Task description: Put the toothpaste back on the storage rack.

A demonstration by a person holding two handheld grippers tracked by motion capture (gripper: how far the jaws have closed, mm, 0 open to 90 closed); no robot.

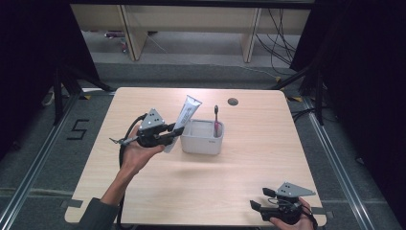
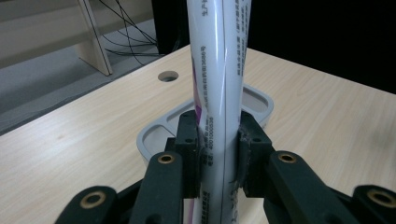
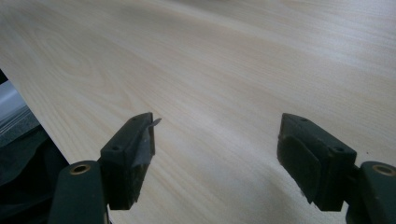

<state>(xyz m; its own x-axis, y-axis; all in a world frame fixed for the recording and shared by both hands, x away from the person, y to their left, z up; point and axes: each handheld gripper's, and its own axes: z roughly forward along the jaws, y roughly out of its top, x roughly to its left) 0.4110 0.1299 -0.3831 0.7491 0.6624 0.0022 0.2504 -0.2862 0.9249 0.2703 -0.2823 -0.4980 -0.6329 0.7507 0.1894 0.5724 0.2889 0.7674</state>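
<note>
A white toothpaste tube [image 1: 184, 118] with purple print stands nearly upright, tilted slightly, just left of a grey holder box [image 1: 202, 143] in the middle of the table. My left gripper [image 1: 173, 133] is shut on the tube's lower part; in the left gripper view both pads press the tube [image 2: 219, 93] with the grey holder [image 2: 154, 140] behind it. A pink toothbrush [image 1: 216, 120] stands upright in the holder's right side. My right gripper [image 1: 256, 207] rests at the table's near right corner, and its jaws [image 3: 215, 158] stand wide apart over bare wood.
The light wooden table [image 1: 249, 167] has a round cable hole [image 1: 232, 101] near its far edge. Beyond the table are wooden furniture legs and cables on the floor. Dark curtains flank both sides.
</note>
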